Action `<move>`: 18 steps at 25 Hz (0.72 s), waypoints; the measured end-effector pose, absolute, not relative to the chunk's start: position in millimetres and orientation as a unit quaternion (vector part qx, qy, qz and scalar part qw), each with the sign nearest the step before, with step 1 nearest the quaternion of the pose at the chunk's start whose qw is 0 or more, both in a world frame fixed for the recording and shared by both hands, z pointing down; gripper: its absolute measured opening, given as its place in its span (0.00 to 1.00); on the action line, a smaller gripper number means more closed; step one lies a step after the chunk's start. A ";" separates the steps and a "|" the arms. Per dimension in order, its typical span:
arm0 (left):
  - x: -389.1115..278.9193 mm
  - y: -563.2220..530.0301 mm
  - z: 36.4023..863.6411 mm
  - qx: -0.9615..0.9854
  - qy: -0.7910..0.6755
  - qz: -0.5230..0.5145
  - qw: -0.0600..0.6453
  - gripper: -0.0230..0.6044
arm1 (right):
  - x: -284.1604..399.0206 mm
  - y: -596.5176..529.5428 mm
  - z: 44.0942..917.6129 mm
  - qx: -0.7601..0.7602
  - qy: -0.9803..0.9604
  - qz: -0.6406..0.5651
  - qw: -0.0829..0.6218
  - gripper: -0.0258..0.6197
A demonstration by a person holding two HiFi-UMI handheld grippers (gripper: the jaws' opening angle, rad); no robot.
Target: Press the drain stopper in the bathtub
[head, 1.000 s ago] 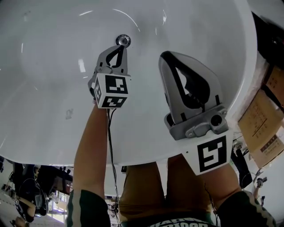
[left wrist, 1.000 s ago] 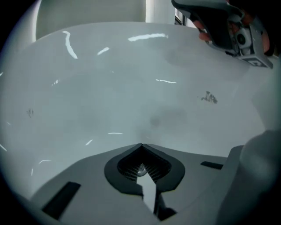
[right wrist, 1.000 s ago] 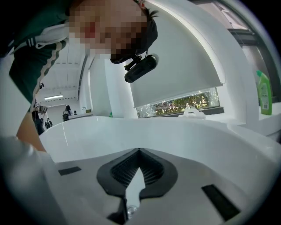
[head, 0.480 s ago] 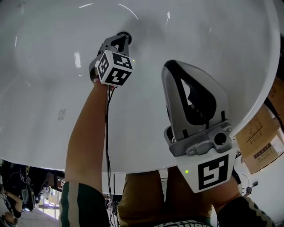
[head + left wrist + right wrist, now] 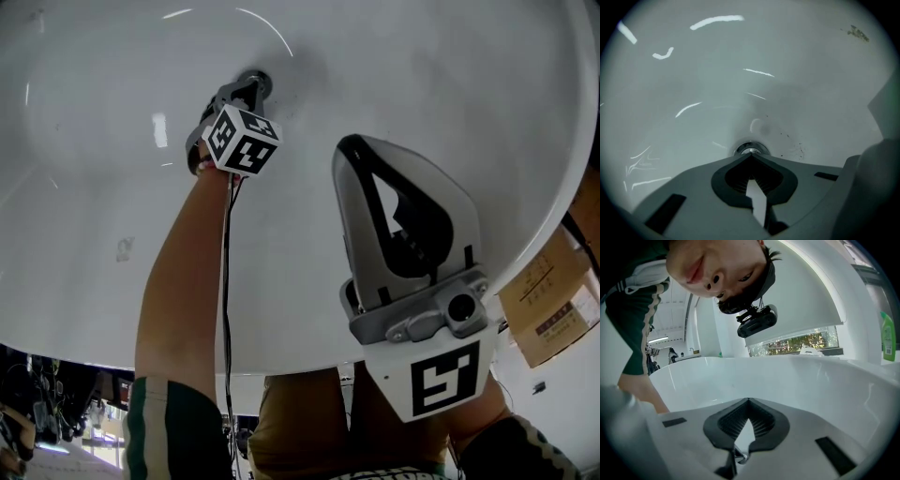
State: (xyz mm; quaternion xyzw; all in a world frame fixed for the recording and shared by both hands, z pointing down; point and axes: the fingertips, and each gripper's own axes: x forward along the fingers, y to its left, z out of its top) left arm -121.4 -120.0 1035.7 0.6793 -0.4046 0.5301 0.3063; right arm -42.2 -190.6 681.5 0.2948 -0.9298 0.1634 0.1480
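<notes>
The chrome drain stopper [image 5: 751, 149] sits in the floor of the white bathtub [image 5: 84, 141]. In the left gripper view it lies right at the tips of my left gripper [image 5: 751, 156], whose jaws are shut with their tips together. In the head view my left gripper [image 5: 251, 87] reaches deep into the tub and covers most of the drain [image 5: 260, 80]; the tips seem to touch it. My right gripper [image 5: 354, 142] hangs higher over the tub's near side, shut and holding nothing. In its own view the right gripper [image 5: 749, 401] points along the tub's inner wall.
Cardboard boxes [image 5: 553, 281] stand outside the tub at the right. A green bottle [image 5: 888, 336] is on the far right ledge. The tub rim [image 5: 764, 358] curves around in the right gripper view, with a person's arm [image 5: 644, 392] at the left.
My left gripper has pushed farther down onto the drain, so the stopper is now mostly hidden under its tips. The right gripper has barely shifted.
</notes>
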 end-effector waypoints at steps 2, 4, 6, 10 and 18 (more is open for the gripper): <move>-121.5 -117.1 1041.4 0.677 -0.400 0.535 0.309 0.05 | -43.0 -188.7 681.6 0.288 -0.933 0.156 0.151 0.06; -120.5 -116.1 1044.5 0.677 -0.399 0.536 0.310 0.05 | -43.1 -187.8 682.3 0.284 -0.934 0.152 0.155 0.06; -120.2 -118.9 1046.0 0.677 -0.395 0.539 0.308 0.04 | -42.4 -188.9 682.7 0.286 -0.933 0.153 0.156 0.06; -119.6 -121.5 1047.9 0.668 -0.380 0.546 0.333 0.05 | -42.9 -187.2 683.8 0.282 -0.933 0.153 0.162 0.06; -115.1 -125.9 1048.2 0.641 -0.350 0.589 0.345 0.05 | -42.7 -185.9 686.4 0.280 -0.932 0.158 0.169 0.06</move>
